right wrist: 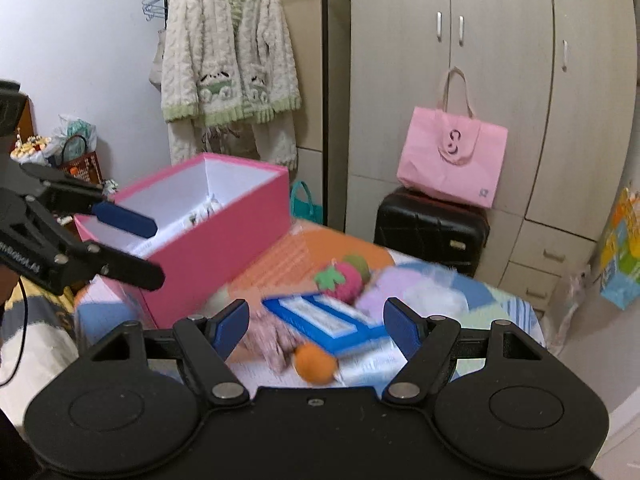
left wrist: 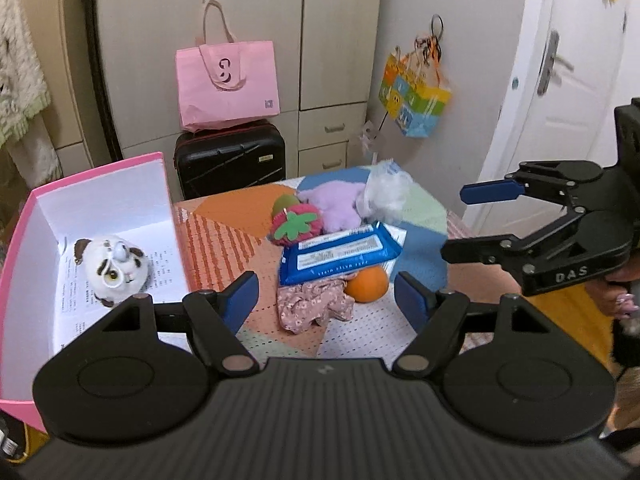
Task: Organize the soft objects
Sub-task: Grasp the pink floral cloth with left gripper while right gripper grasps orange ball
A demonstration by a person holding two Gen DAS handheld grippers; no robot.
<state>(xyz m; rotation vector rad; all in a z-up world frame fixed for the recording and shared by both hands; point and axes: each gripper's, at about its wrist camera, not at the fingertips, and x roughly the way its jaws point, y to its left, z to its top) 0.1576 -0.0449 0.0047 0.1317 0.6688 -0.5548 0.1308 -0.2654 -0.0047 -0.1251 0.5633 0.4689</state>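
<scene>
Both tools — left tool (left wrist: 326, 300), right tool (right wrist: 316, 330) — open, empty; plush owl (left wrist: 114, 268) whole only from left wrist.

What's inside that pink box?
In the pink box, a white plush toy with brown ears lies on a printed sheet. The claw body hides the box's near corner.

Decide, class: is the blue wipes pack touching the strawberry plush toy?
Touching. The left wrist view shows the wipes pack lying against the strawberry plush, its upper edge overlapping the toy with no gap.
</scene>
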